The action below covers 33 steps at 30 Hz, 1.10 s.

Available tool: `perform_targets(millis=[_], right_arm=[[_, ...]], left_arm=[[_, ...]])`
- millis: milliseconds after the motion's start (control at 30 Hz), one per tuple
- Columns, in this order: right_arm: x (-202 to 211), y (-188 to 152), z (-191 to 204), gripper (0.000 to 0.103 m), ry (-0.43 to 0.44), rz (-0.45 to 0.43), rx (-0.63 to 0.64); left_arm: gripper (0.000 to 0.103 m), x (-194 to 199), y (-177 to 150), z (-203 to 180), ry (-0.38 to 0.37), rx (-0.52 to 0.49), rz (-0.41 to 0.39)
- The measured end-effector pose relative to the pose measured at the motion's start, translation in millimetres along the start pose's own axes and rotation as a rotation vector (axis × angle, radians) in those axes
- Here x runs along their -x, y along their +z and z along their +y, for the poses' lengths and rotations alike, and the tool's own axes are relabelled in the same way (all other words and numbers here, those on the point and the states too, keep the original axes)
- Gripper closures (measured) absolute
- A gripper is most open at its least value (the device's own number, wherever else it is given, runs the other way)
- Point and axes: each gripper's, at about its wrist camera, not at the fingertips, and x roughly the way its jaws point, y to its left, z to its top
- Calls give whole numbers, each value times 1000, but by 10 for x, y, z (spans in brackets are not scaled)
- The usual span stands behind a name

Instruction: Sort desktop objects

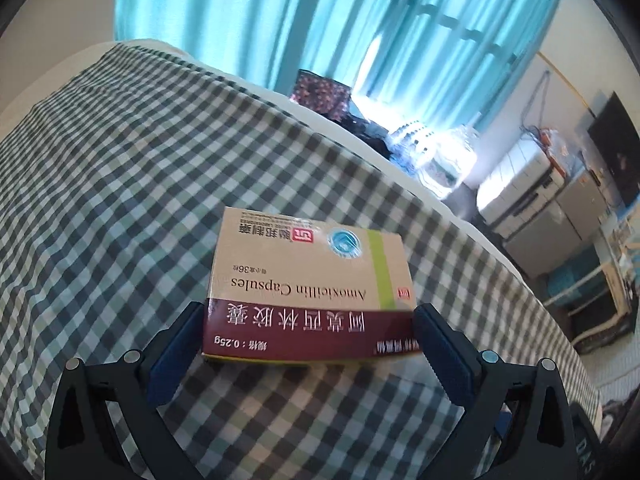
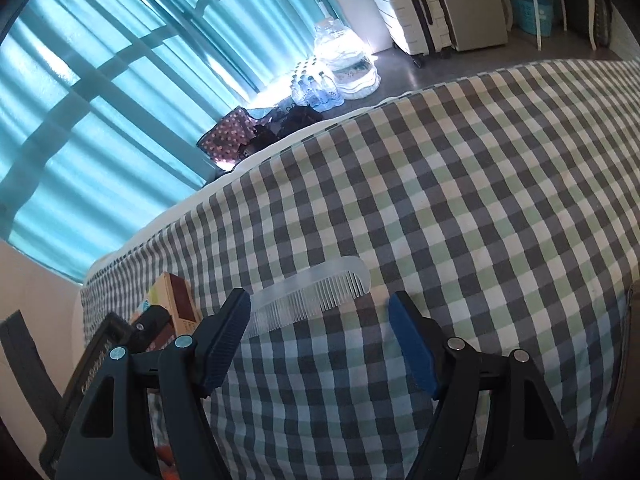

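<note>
In the left wrist view my left gripper [image 1: 310, 324] is shut on a beige and maroon medicine box [image 1: 308, 280] marked Amoxicillin Capsules, its blue pads pressing both sides, held just above the checked tablecloth [image 1: 120, 184]. In the right wrist view my right gripper [image 2: 320, 320] is open and empty above the cloth [image 2: 460, 200]. A clear plastic comb [image 2: 312, 292] lies flat on the cloth, its near end by my left fingertip [image 2: 236, 312]. The box [image 2: 176, 300] and the other gripper show at the far left.
The table's far edge drops to a floor with a patterned bag [image 2: 228, 140], water bottles [image 2: 320, 84], a large water jug [image 2: 348, 56] and suitcases [image 2: 416, 4]. Blue curtains [image 1: 320, 20] hang behind. Shelves and boxes [image 1: 532, 192] stand at the right.
</note>
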Motion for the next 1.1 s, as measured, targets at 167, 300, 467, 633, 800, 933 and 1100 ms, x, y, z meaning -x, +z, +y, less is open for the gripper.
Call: perform_targets(millis=[167,300,467,633,800,933,1100], right_arm=[[32,9,-55,32,10,21,-27],[52,27,-69,32,22,36,-10],[44,85,-95,32,21,48,13],[31,73,-9,32,-7,36,88],[-9,108,68,32,-51,-18,174],[-122,147,143,28,-24,12,239],[-36,-182,384,28,53,209,362]], left_arm=[[0,-27,-65,-96,-60,-116,-5],[0,-53,21,83,-109,-188,16],[0,-18,147,402,-60,-359,22],[0,-57,190,697,7,-495,188],[0,97,69,860,-11,-593,158],[0,234,42,888,-58,-616,125],[0,383,-40,612,-91,-754,56]])
